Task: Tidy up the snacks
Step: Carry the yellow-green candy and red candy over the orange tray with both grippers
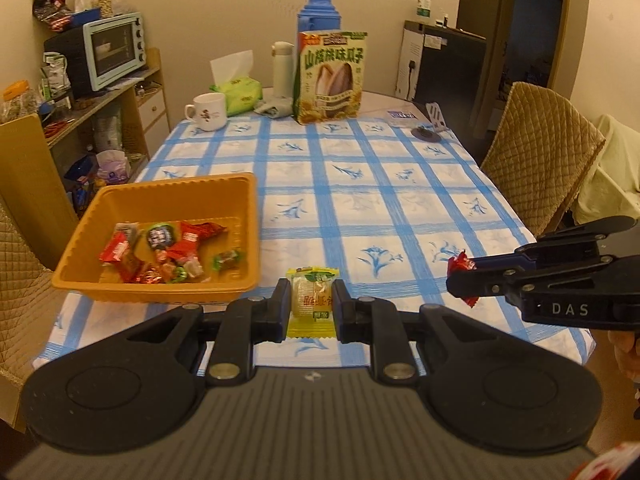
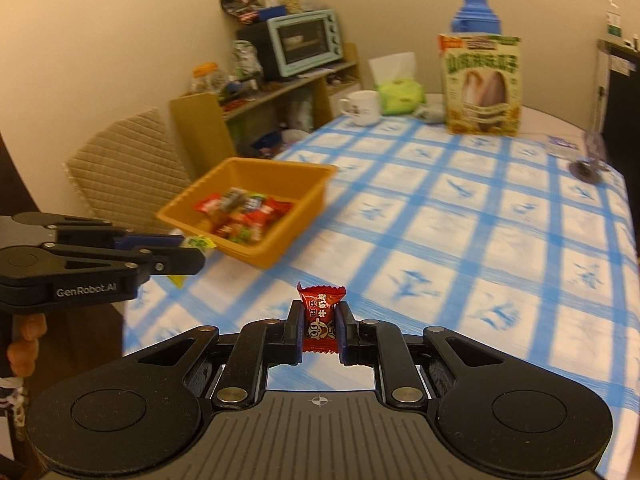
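My left gripper [image 1: 312,304] is shut on a yellow wrapped snack [image 1: 313,300], held above the near edge of the table. To its left stands an orange tray [image 1: 240,200] with several wrapped candies inside. My right gripper [image 2: 320,326] is shut on a red wrapped candy [image 2: 320,316], also lifted off the table. In the left wrist view the right gripper [image 1: 460,280] comes in from the right with the red candy [image 1: 460,266]. In the right wrist view the left gripper [image 2: 196,254] shows at the left, just short of the orange tray [image 2: 308,208].
The table wears a blue-checked cloth [image 1: 360,184]. At its far end stand a sunflower seed bag [image 1: 330,76], a blue thermos [image 1: 318,12], a white flask [image 1: 282,68], a mug [image 1: 208,111] and a tissue pack [image 1: 240,94]. Quilted chairs [image 1: 540,152] flank it; a shelf with a toaster oven [image 1: 114,50] stands at left.
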The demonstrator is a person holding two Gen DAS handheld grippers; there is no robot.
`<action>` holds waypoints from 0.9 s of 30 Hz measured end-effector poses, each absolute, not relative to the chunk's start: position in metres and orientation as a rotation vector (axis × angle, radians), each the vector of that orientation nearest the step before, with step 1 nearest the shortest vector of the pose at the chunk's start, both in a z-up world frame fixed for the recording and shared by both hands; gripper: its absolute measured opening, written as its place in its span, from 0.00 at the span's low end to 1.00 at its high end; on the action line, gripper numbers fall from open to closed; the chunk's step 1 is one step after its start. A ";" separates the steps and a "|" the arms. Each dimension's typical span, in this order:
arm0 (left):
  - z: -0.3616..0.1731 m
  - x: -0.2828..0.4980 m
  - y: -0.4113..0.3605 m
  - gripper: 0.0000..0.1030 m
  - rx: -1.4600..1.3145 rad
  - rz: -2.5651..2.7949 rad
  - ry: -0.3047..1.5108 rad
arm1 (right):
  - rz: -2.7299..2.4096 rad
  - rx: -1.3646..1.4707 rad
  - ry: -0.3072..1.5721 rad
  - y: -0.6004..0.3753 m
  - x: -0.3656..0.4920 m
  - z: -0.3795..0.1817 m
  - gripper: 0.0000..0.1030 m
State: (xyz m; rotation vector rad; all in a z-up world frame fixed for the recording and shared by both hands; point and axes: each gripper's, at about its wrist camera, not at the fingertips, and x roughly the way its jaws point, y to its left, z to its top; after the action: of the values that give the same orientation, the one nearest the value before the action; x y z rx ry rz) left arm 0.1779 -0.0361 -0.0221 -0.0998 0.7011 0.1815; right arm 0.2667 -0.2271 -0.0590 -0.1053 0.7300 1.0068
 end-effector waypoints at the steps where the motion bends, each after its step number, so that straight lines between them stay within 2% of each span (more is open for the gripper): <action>1: -0.021 0.175 -0.028 0.19 -0.100 0.183 0.699 | 1.016 -0.106 0.728 -0.218 0.265 -0.057 0.16; 13: -0.011 0.179 0.094 0.19 -0.109 0.174 0.682 | 1.005 -0.062 0.746 -0.107 0.261 -0.046 0.16; 27: -0.036 0.252 0.193 0.19 -0.079 0.066 0.715 | 0.821 -0.026 0.784 0.002 0.312 -0.066 0.16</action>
State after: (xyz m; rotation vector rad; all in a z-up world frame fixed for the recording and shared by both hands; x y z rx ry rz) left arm 0.2515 0.1931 -0.0360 -0.0791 0.7154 0.0657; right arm 0.3118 0.0025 -0.0660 -0.0262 0.7840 0.8214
